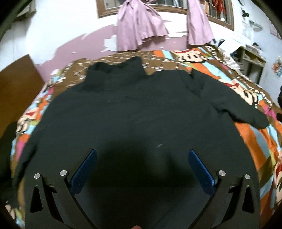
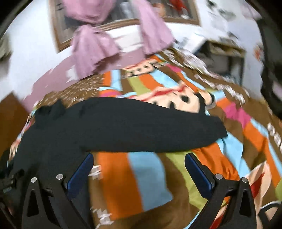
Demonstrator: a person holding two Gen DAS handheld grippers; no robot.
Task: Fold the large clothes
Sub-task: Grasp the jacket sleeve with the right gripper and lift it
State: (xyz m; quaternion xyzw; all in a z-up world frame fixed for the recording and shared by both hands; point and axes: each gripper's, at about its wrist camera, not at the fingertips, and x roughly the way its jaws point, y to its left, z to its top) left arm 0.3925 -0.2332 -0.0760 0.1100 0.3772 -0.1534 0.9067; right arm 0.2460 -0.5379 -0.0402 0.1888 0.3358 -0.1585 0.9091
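Lying flat on bedspread (image 1: 250, 141), black garment (image 1: 134, 109); both hand-held grippers gaping.

Home bedroom, bed with cartoon-print bedspread (image 1: 250, 133) filling the near scene, tied pink curtains (image 1: 141, 26) over a barred window (image 1: 169, 5) on the far wall, cluttered shelf (image 1: 250, 58) far right, peeling pink paint (image 1: 74, 47)

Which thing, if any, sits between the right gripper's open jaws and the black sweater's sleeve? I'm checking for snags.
Nothing but the colourful striped cartoon bedsheet lies between the right gripper and the black sweater, per the right wrist view.
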